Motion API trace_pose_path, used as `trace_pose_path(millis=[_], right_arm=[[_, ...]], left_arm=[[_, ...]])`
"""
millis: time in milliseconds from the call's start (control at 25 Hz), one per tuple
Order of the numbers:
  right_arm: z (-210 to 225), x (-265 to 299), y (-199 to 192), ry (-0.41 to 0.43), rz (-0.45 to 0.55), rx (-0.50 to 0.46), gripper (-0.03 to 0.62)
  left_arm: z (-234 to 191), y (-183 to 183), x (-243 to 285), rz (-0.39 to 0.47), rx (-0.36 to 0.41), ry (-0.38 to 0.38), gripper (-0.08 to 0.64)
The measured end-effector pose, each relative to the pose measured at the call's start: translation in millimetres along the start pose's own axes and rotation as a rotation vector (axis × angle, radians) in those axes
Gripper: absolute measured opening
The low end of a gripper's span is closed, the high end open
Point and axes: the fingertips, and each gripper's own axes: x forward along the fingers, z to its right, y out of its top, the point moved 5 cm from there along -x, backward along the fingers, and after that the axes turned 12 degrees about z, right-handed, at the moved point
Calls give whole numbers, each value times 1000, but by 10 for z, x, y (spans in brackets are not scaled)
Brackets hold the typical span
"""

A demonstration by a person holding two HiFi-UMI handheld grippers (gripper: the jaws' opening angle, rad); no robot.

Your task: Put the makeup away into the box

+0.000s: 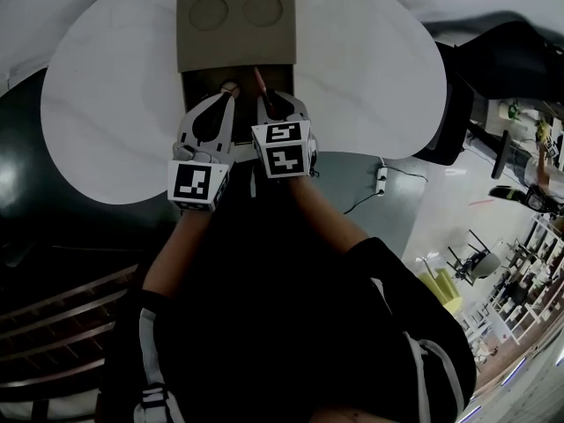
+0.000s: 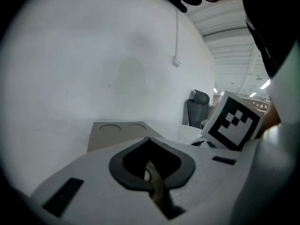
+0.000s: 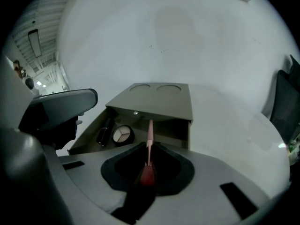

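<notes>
Jaws of the right gripper (image 3: 149,146) are clamping a pink makeup pencil (image 3: 150,128), which is pointing over the open drawer (image 3: 86,135) of the box (image 3: 154,102). The left gripper (image 2: 150,139) is hovering alongside, jaws closed together.

Ahead of the right gripper (image 3: 149,146) and its pink stick (image 3: 149,134) the drawer (image 3: 171,131) lies open, its right half bare. A compact (image 3: 123,134) and a dark tube (image 3: 103,135) take up the left half. The box top (image 3: 154,100) overhangs the far end. The left gripper (image 1: 227,97) crowds the near left; bare table (image 3: 234,135) lies to the right.
</notes>
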Motion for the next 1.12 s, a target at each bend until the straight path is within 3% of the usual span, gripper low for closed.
trace_pose_path(millis=[160,360,600,800,1120], right_arm=[[-39,34,7,18,-11,25,153],[-29,-33,57,16,28,20,155],[71,-322,352,-10,196,-25,74],[106,-688,681,-20,343,-117,37],[115,-1312,1219,-43,573,-201,25]], left_arm=[[-30,-13,-30,1,-3,17,3],[-12,32,-45,10,-1,33,3],[70,219,-67,48,29,48,3],[157,470,-107,88,64,61,3],[291,992,-241,146,134,98,3]])
